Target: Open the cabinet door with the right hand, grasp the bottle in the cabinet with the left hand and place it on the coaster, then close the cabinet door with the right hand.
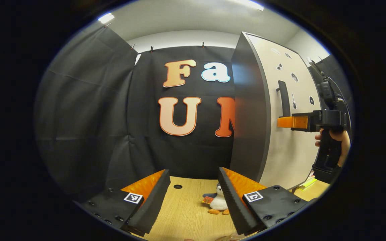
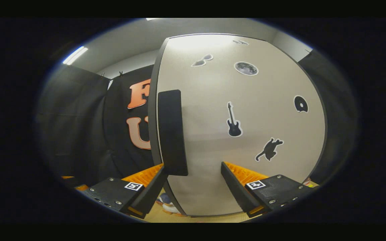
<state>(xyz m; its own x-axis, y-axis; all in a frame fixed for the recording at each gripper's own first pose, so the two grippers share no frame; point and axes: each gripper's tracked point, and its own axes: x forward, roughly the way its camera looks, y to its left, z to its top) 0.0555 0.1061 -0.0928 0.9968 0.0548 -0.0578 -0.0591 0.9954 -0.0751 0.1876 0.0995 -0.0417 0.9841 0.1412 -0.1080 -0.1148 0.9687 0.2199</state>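
The cabinet (image 1: 248,117) stands on the right of the wooden table, with a grey side and a pale door (image 2: 263,110) that lies flush against it. The door carries small stickers and a dark vertical handle (image 2: 172,132), also seen as the handle (image 1: 284,98) from the side. My right gripper (image 2: 194,187) is open and faces the door close up, its left finger just below the handle's lower end. From the left gripper view, the right gripper (image 1: 285,122) is held by a hand (image 1: 335,137) at the door. My left gripper (image 1: 193,201) hangs open over the table. The cabinet's inside is hidden.
A small penguin plush (image 1: 218,202) sits on the table (image 1: 186,217) beside the cabinet's near corner, just behind my left gripper's right finger. A round hole (image 1: 178,186) is in the tabletop near the wall. Yellow-green flat items (image 1: 308,183) lie under the hand.
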